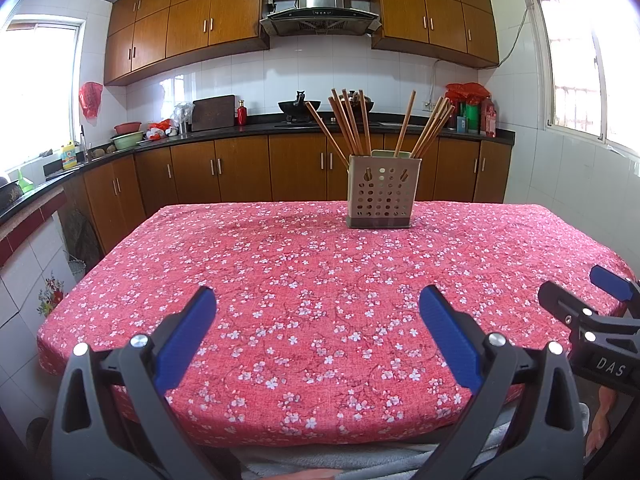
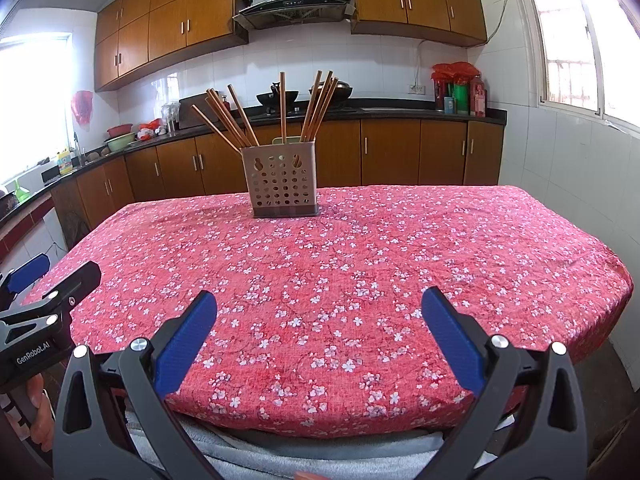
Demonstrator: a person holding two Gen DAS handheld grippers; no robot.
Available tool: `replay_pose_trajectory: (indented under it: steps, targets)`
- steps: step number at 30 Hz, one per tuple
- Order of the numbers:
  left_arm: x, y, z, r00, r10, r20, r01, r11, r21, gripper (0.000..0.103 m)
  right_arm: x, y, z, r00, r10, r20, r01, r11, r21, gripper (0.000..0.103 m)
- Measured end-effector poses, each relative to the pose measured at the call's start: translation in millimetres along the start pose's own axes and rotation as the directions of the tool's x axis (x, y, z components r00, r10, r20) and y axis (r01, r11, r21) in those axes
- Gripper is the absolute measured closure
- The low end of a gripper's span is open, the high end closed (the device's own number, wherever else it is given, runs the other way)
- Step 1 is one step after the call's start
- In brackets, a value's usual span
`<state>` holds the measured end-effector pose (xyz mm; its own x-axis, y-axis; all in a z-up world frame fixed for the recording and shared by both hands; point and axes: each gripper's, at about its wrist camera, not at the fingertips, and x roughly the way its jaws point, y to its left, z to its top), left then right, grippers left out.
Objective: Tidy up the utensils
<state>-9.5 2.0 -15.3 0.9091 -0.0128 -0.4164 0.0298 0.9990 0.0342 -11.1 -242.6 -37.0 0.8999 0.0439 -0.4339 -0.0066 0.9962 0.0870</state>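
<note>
The holder (image 1: 379, 192) stood upright at the far middle of the table (image 1: 280, 280), chopsticks (image 1: 348, 122) fanning out of its top. Nothing lay between it and either gripper; the red floral cloth was bare. Behind it ran a dark counter (image 1: 240, 130) with a wok (image 1: 299, 107), a cutting board (image 1: 213, 113) and bottles (image 1: 476, 116). The left gripper (image 1: 318, 304) and the right gripper (image 2: 319, 306) both hovered over the near edge, jaws spread wide, holding nothing. The right one's body read "DAS", the left one's "GenRobot.AI".
</note>
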Motion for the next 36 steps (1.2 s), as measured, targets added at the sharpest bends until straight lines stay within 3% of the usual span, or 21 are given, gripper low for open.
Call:
replay_pose_trajectory:
  steps: [36]
  targets:
    - [-0.2, -0.1, 0.1, 1.000, -0.004, -0.004, 0.004, 1.000, -0.011, 0.004, -0.6, -0.3, 0.5, 1.000, 0.000, -0.001, 0.000, 1.000, 0.000, 0.002]
